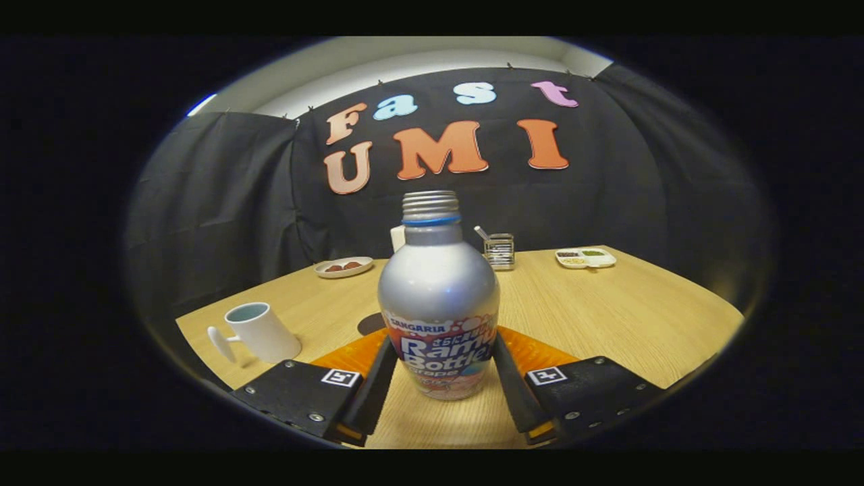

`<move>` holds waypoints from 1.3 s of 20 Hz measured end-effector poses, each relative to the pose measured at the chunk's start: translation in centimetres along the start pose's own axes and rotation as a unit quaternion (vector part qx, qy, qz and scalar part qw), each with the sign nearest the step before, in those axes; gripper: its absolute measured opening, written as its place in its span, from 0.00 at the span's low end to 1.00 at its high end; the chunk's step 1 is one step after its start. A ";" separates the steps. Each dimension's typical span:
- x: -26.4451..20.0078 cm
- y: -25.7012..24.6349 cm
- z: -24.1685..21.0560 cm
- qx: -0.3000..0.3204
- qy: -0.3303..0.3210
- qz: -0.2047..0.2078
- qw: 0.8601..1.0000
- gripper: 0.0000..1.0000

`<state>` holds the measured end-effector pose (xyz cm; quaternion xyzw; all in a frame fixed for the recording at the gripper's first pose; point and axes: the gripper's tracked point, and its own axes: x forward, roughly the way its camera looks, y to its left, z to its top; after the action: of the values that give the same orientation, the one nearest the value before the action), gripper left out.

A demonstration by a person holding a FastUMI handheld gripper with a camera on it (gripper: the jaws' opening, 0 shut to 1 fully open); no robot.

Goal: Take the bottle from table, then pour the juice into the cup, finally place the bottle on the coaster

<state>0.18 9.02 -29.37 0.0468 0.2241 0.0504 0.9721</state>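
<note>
The gripper point(439, 368) appears clamped on the bottle point(439, 304), one finger at each side of its label, low on the bench point(628, 310). Since the cap is off, the bottle is best lifted upright, then carried slowly toward the cup point(260, 331).

Camera rides tool point(439, 378), low, close over table point(607, 317), facing booth wall, seemingly level.

The bottle point(439, 297) standing between the gripper point(440, 388) fingers carries a label. It reads "SANGARIA" at 12 o'clock, then "Ramu Bottle" and "Grape" below.
</note>
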 end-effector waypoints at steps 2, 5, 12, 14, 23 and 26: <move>0.2 0.5 0.5 -0.013 -0.002 -0.002 1.000 0.73; 0.2 1.7 1.8 -0.042 -0.009 -0.002 0.999 0.73; 1.6 3.2 3.4 -0.103 -0.016 -0.035 0.994 0.72; 1.9 3.5 3.6 -0.131 -0.018 -0.043 0.990 0.72; 2.8 4.4 5.4 -0.270 -0.033 -0.080 0.959 0.72; 3.2 4.4 4.8 -0.300 -0.026 -0.085 0.950 0.71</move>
<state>4.80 13.47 -25.99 -0.2647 0.1765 0.0315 0.9475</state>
